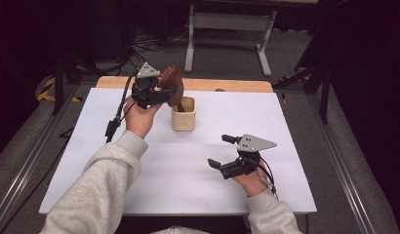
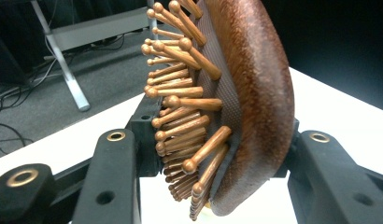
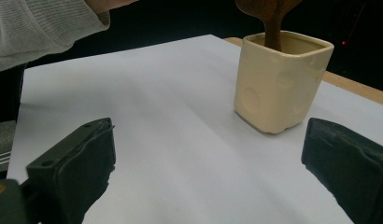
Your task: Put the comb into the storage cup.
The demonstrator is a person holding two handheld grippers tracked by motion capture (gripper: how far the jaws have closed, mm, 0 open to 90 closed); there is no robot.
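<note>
Left gripper (image 1: 165,93) in the upper left of the high view, clamped on the head of a wooden brush (image 1: 172,84); in the left gripper view, jaws pressed on both sides of the brush (image 2: 255,93), bristle pins (image 2: 180,93) fanned toward the left of the frame, the smooth back toward the right. Handle pointed down inside the rim of a cream cup (image 1: 183,117), just right of the left hand (image 1: 139,119); seen also at the top right of the right gripper view, where the dark handle (image 3: 273,28) dips into the cup (image 3: 278,84). Cannot tell whether the handle touches the cup's bottom. Cup upright on the white table (image 1: 188,165), above centre in the high view, close to the far wooden edge (image 1: 237,85), well apart from the left and right edges. Right gripper (image 1: 223,151) in the lower right of the high view, jaws wide apart with nothing between them, held low over the table, well apart from the cup. Broad bare white between cup and right gripper, and across the lower middle of the frame. Near edge at the bottom, crossed by both grey sleeves (image 1: 98,190). Beyond the table's sides, grey floor and a metal rail (image 1: 344,165) at right.
</note>
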